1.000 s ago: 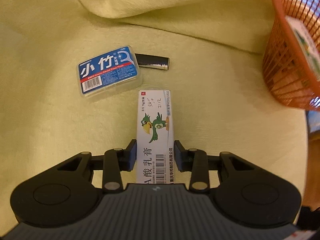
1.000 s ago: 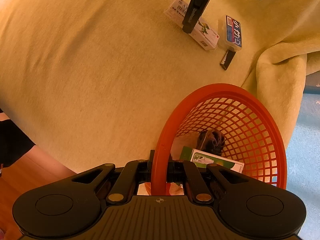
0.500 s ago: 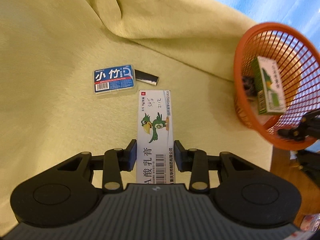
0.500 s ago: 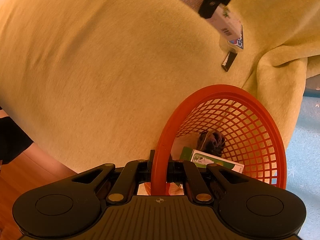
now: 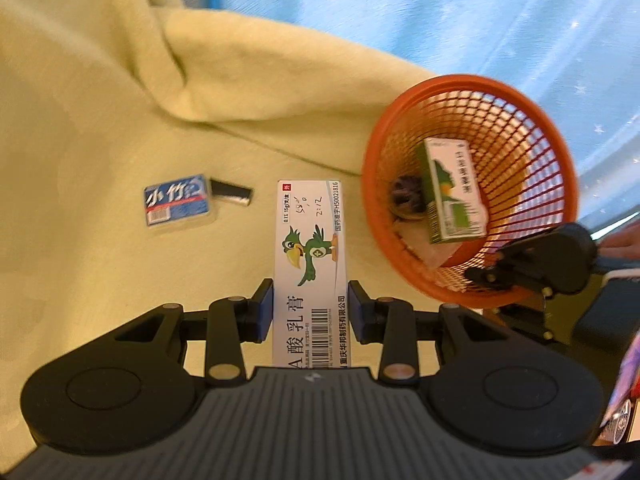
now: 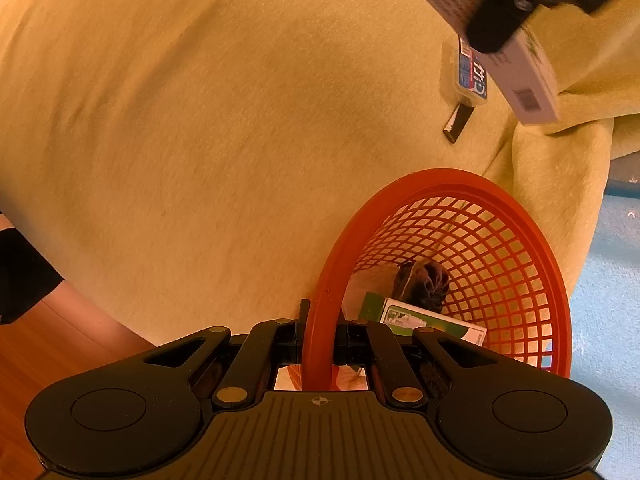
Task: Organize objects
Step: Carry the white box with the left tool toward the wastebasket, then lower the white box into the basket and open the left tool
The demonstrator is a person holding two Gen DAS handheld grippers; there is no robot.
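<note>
My left gripper (image 5: 311,304) is shut on a white ointment box (image 5: 310,248) printed with a green parrot, held above the yellow blanket (image 5: 80,128). The orange mesh basket (image 5: 532,128) stands to its right with a green-and-white box (image 5: 452,192) and a dark bundle (image 5: 406,196) inside. My right gripper (image 6: 318,350) is shut on the basket's rim (image 6: 316,320) at the near side. In the right wrist view the held ointment box (image 6: 524,76) hangs at the top right, above the basket.
A blue floss-pick case (image 5: 178,204) and a small black packet (image 5: 232,194) lie on the blanket left of the held box. A thick blanket fold (image 5: 248,80) rises behind them. Blue floor (image 5: 480,20) lies beyond, wooden floor (image 6: 60,344) at the near left.
My left gripper has lifted the ointment box off the blanket and carried it right, toward the basket. The right gripper keeps its hold on the rim without moving.
</note>
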